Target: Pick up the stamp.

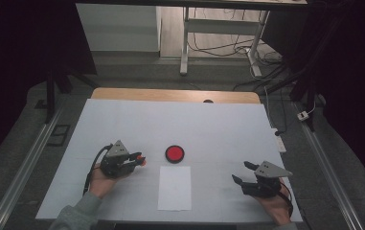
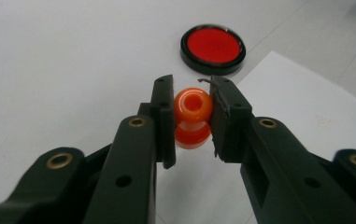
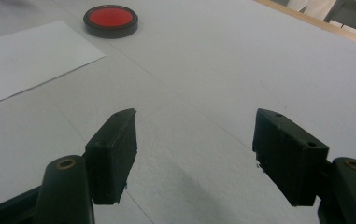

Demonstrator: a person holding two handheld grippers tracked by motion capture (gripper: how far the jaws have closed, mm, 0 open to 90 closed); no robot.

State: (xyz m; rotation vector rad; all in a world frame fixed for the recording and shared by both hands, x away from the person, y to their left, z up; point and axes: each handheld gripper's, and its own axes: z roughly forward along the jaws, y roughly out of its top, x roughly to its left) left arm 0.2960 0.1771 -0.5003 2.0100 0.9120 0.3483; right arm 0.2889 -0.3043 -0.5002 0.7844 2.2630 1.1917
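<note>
Currently the left gripper [image 1: 141,159] sits on the left part of the white table cover [image 1: 228,129], held in the person's left hand [image 1: 102,182], its jaws pointing toward the table's middle. In the left gripper view its 2 black jaws are closed on an orange bead [image 2: 193,105], one pad pressing each side; the bead's hole faces up toward the camera. A 2nd orange rounded shape [image 2: 192,135] sits directly beneath it, touching; whether it is another bead or a reflection I cannot tell. In the high view the bead reads as a small orange spot at the jaw tips, just left of the red disc [image 1: 174,153].

Red disc: round, red face, black rim, lying flat near the table's middle. In the left gripper view it lies beyond the jaw tips, apart from the bead. A white sheet of paper [image 1: 174,188] lies flat just on the near side of the disc, its long side running toward the person; disc and sheet are near each other but not overlapping.

Right gripper [image 1: 244,172]: on the right part of the table, in the person's right hand [image 1: 276,208], well apart from disc and sheet. In the right gripper view its 2 jaws stand wide apart with bare table cover between them; it grips nothing.
</note>
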